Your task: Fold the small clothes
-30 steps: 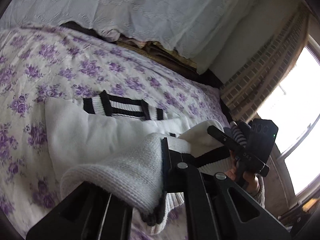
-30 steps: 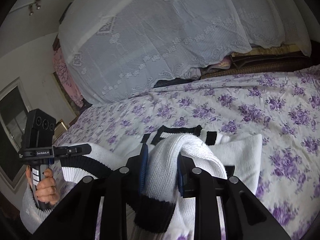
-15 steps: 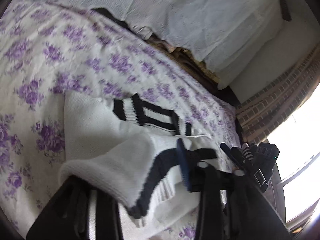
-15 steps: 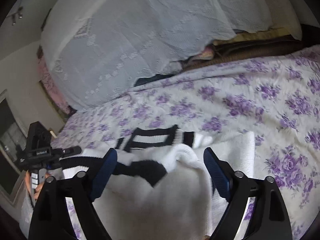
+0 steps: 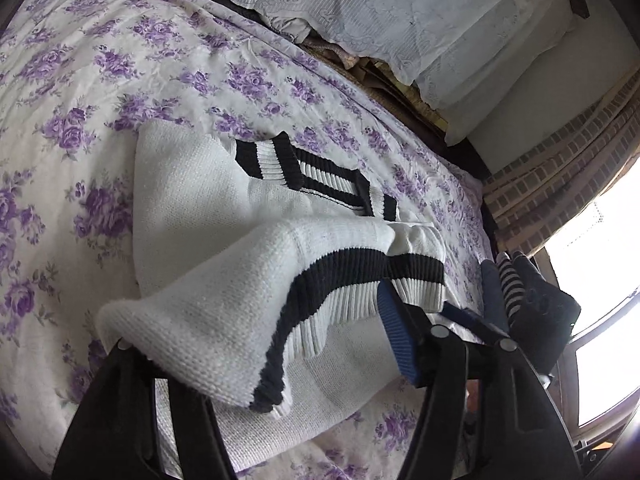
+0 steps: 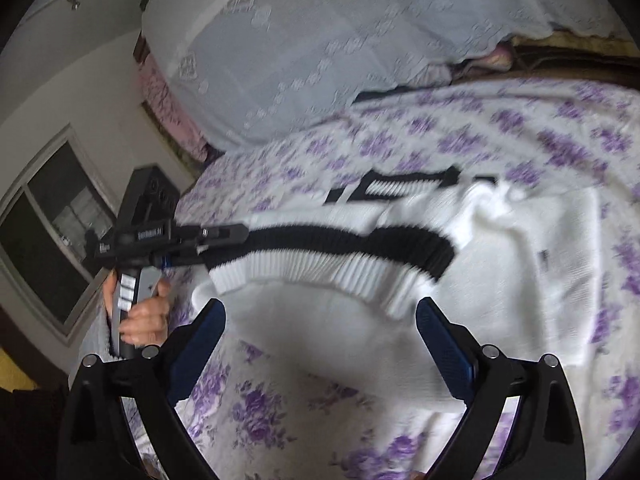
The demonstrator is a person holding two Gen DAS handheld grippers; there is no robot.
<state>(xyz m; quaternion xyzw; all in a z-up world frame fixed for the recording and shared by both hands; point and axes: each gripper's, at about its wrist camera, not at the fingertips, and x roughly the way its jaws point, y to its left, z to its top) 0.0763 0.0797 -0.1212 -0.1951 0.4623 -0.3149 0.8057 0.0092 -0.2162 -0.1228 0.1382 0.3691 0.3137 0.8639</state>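
A small white knit sweater (image 5: 192, 200) with black-and-white ribbed bands lies on the flowered bedspread (image 5: 80, 80). Its bottom hem (image 5: 360, 276) is folded up over the body toward the striped collar (image 5: 304, 168). My left gripper (image 5: 256, 332) is open; the folded hem drapes over its left finger, and its blue pad (image 5: 396, 332) stands free on the right. My right gripper (image 6: 320, 340) is open and empty, just in front of the hem (image 6: 340, 256). The left gripper also shows in the right wrist view (image 6: 192, 240), at the hem's left end.
A lace-covered pile of bedding (image 5: 400, 12) stands along the bed's far side. A brick wall and bright window (image 5: 600, 240) are to the right. The right gripper body (image 5: 532, 300) is close on the left gripper's right. A dark window (image 6: 48, 240) is on the left wall.
Both grippers have opened and let go of the sweater's hem, which now lies folded over the body. The right gripper has drawn back from the cloth.
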